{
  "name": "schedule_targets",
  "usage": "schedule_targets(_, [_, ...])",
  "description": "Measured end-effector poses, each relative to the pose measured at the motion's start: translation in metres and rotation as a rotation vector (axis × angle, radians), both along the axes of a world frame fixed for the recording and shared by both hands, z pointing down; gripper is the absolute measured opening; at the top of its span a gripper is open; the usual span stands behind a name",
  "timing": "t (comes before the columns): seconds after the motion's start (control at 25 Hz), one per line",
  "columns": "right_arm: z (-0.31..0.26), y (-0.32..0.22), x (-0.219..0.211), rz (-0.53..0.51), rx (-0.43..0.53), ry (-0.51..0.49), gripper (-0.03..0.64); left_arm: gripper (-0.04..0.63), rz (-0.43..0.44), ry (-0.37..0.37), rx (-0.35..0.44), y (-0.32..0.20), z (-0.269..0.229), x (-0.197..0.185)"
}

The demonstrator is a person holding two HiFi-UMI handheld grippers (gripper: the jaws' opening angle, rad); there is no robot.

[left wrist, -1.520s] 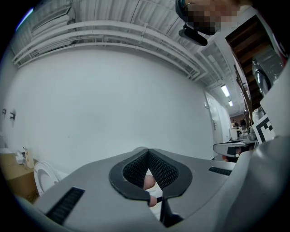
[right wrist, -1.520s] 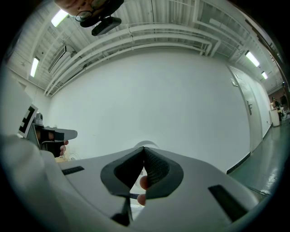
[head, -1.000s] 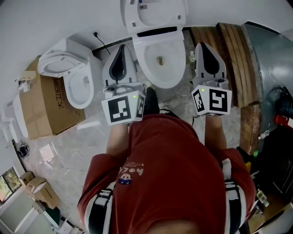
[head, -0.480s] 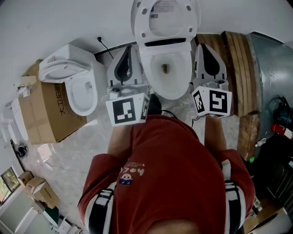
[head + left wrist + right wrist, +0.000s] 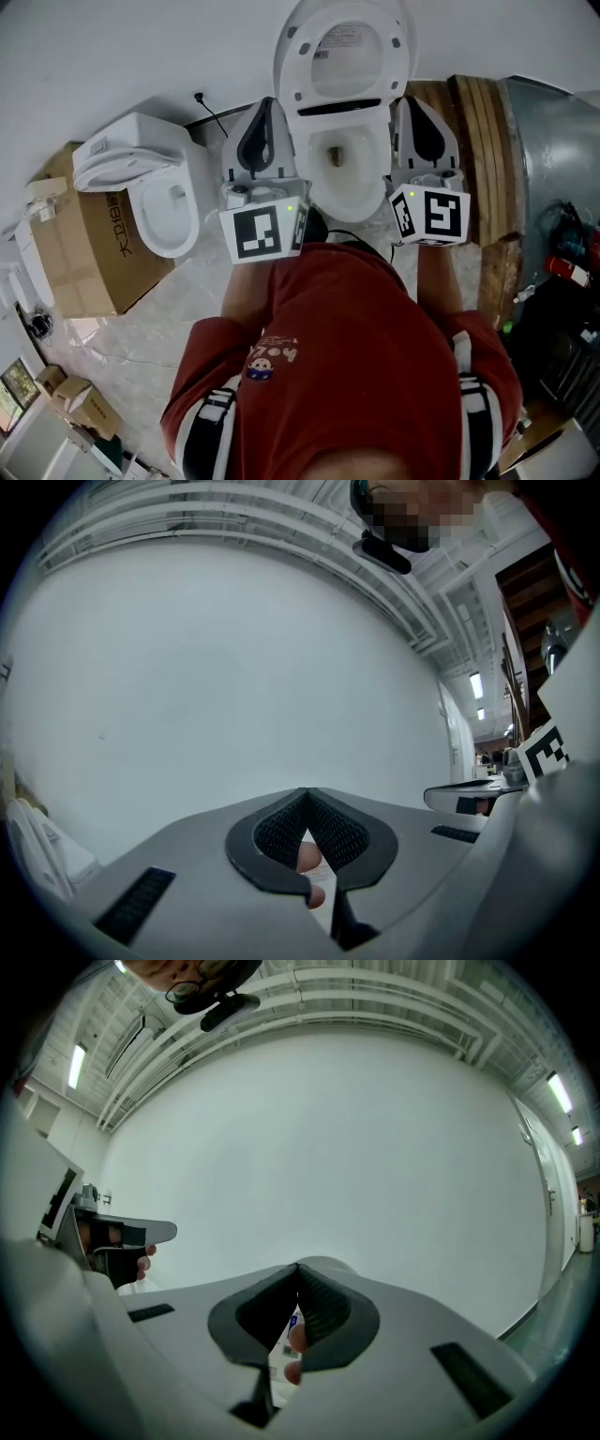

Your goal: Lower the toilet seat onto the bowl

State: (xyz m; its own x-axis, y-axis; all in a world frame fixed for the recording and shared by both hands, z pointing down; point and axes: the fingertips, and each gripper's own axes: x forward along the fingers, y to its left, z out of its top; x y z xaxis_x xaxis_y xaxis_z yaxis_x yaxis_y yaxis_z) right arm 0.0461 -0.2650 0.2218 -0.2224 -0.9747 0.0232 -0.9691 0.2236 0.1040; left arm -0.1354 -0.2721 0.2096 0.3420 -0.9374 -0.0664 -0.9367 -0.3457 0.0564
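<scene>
Only the head view shows the raised toilet seat [image 5: 345, 52]; left tongs [image 5: 266, 103] and right tongs [image 5: 411, 99] are both closed.

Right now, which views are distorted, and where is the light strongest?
Head view: fisheye curves the wooden planks; even light, raised toilet seat brightest. Left gripper view: heavy fisheye, black corners, dull wall behind the left tool. Right gripper view: same curving, a ceiling lamp glares at upper left.

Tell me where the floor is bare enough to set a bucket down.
Bare floor lies before the second toilet, between the cardboard box and the person. Right of the middle toilet it is crowded with wooden planks.
</scene>
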Motion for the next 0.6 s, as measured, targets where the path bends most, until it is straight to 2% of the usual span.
schedule_targets(0.2, [0.003, -0.020, -0.006, -0.002, -0.007, -0.003, 0.012, 0.009, 0.009, 0.003, -0.011, -0.020, 0.008, 0.002])
schedule_targets(0.32, [0.004, -0.029, -0.002, -0.011, -0.008, -0.009, 0.012, 0.009, 0.001, 0.028, -0.023, -0.026, 0.008, 0.009])
schedule_targets(0.44, [0.006, -0.041, 0.008, -0.029, -0.007, -0.031, 0.012, 0.009, -0.017, -0.019, -0.027, -0.031, 0.012, 0.015])
schedule_targets(0.6, [0.007, -0.060, 0.027, -0.076, 0.001, -0.036, 0.012, 0.009, -0.070, -0.037, -0.022, -0.043, 0.011, 0.031])
